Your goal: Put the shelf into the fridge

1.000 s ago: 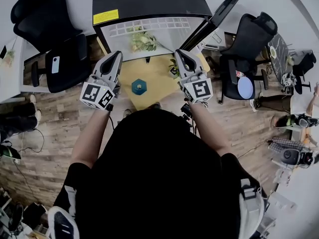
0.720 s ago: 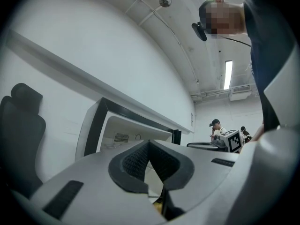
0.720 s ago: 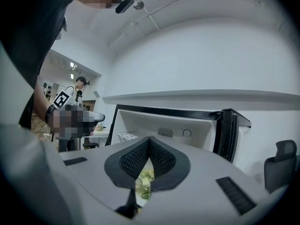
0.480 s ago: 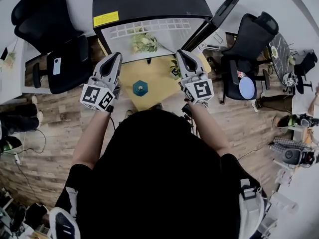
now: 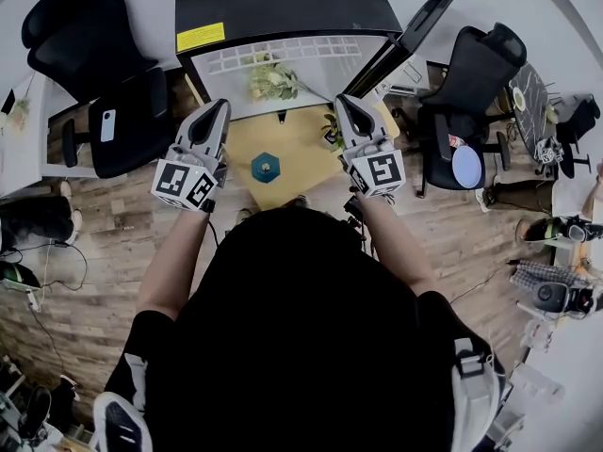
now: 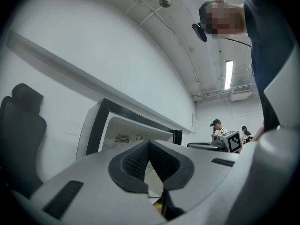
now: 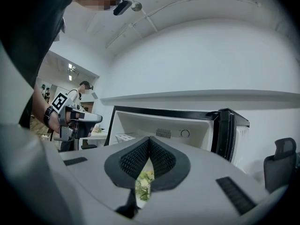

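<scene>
The fridge (image 5: 283, 3), black outside and white inside, is standing just ahead of the tips of the left gripper (image 5: 220, 108) and the right gripper (image 5: 342, 103). Its door (image 5: 415, 26) is hanging open beyond the right gripper. The shelf (image 5: 283, 52), a white wire grid, is lying level inside the fridge, ahead of both grippers and between them.

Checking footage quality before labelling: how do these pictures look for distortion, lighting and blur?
Head view: strong fisheye, the fridge and floor bow outward; even light, sharp. Left gripper view: dark round vignette, the left gripper looms close and soft, ceiling light glares. Right gripper view: same vignette; right gripper soft, fridge clear.
</scene>
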